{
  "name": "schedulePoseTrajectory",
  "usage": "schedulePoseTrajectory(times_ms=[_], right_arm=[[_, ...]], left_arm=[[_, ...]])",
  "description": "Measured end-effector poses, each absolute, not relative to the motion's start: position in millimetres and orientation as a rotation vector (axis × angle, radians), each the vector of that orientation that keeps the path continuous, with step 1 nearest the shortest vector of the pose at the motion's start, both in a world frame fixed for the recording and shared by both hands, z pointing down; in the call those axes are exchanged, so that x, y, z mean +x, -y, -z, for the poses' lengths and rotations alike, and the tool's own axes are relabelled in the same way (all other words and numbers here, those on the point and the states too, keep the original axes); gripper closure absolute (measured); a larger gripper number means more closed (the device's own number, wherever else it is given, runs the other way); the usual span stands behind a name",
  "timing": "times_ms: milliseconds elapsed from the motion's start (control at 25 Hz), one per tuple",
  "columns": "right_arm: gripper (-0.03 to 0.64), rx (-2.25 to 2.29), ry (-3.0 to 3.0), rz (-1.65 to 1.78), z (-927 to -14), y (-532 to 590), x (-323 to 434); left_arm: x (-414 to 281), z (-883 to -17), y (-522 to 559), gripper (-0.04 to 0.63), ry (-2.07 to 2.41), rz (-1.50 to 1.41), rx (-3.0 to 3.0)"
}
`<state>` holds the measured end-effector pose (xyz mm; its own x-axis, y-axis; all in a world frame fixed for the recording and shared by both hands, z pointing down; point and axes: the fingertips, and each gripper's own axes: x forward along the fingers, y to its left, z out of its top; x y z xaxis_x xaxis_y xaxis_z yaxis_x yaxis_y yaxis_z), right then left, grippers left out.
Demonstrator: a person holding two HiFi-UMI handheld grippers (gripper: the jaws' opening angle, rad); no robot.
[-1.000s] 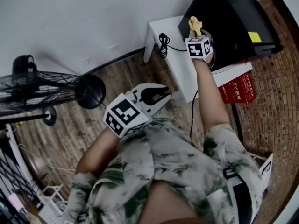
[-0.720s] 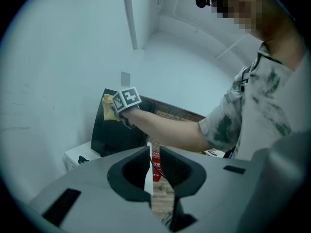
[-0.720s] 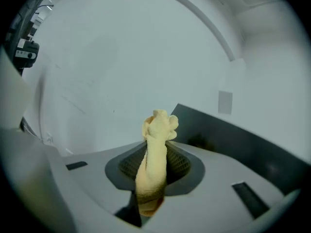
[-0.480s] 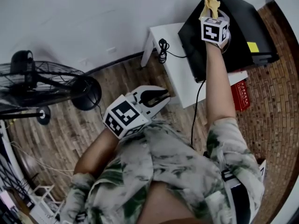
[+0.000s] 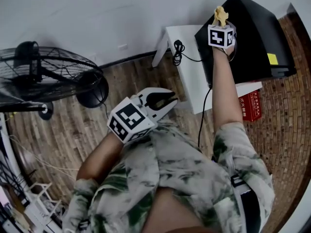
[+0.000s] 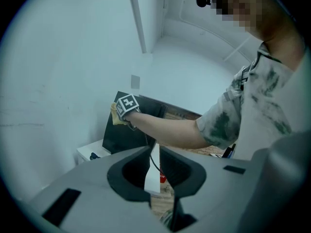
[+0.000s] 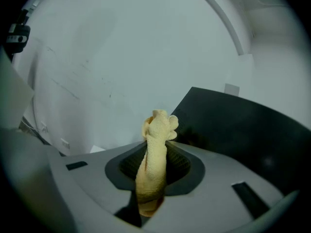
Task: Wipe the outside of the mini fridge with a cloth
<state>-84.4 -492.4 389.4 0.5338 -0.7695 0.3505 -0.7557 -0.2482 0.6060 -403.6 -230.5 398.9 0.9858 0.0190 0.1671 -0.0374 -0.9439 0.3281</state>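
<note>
The black mini fridge (image 5: 255, 35) stands on a low white table (image 5: 187, 72) against the wall. My right gripper (image 5: 221, 20) reaches out to the fridge's left side near its top edge, shut on a yellow cloth (image 5: 221, 13) that sticks up past the jaws. In the right gripper view the cloth (image 7: 154, 154) is clamped upright between the jaws, with the fridge (image 7: 243, 130) just beyond it on the right. My left gripper (image 5: 165, 100) hangs close to my chest, away from the fridge, shut with nothing in it. The left gripper view shows the cloth (image 6: 114, 115) against the fridge (image 6: 114, 137).
A large black floor fan (image 5: 48, 76) stands at the left on the wooden floor. A coiled black cable (image 5: 179, 50) lies on the table beside the fridge. A red box (image 5: 250, 105) sits under the table's front edge. A white rack (image 5: 36, 205) is at the bottom left.
My right gripper has carried the cloth from the fridge's near left corner farther up its side toward the wall. The left gripper has stayed where it was.
</note>
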Motion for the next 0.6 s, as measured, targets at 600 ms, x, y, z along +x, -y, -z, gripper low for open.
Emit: schedulePoseTrajectory(times_ms=[600], right_arm=[[0.518,1.899,1.233,-0.162,-503,510,-82]], left_arm=[[-416,-407,256,0.536,0.13,-0.273,2.776]])
